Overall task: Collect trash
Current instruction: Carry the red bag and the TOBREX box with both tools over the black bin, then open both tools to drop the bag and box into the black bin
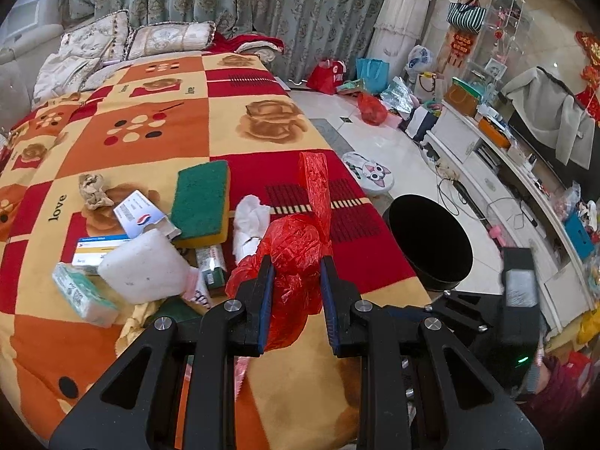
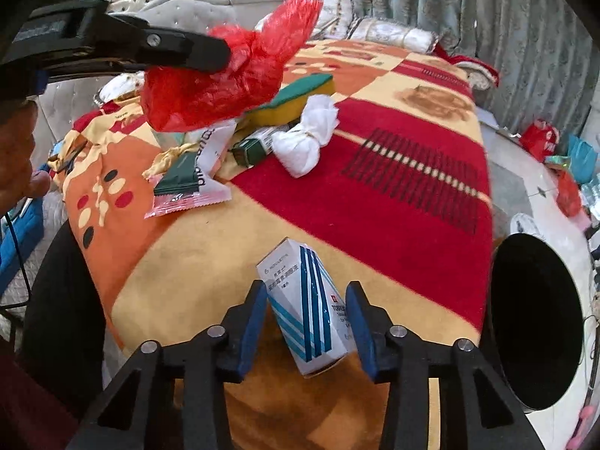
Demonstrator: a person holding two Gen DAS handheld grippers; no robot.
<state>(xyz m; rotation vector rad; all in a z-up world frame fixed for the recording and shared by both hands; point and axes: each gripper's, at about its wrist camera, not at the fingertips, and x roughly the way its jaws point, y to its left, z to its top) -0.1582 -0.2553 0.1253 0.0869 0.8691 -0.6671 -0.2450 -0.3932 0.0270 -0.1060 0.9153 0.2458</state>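
My left gripper is shut on a crumpled red plastic bag, held just above the checked blanket. The right wrist view shows that gripper at the upper left, with the red bag hanging from it. My right gripper is shut on a white and blue striped box near the blanket's front edge. A black bin stands open beside the bed, to the right. More trash lies in a pile: a green sponge, a white foam block, a white wad.
A tissue packet, crumpled brown paper and a pink wrapper also lie on the blanket. Pillows sit at the bed's far end. Bags litter the floor, with a cat-face stool and a white cabinet on the right.
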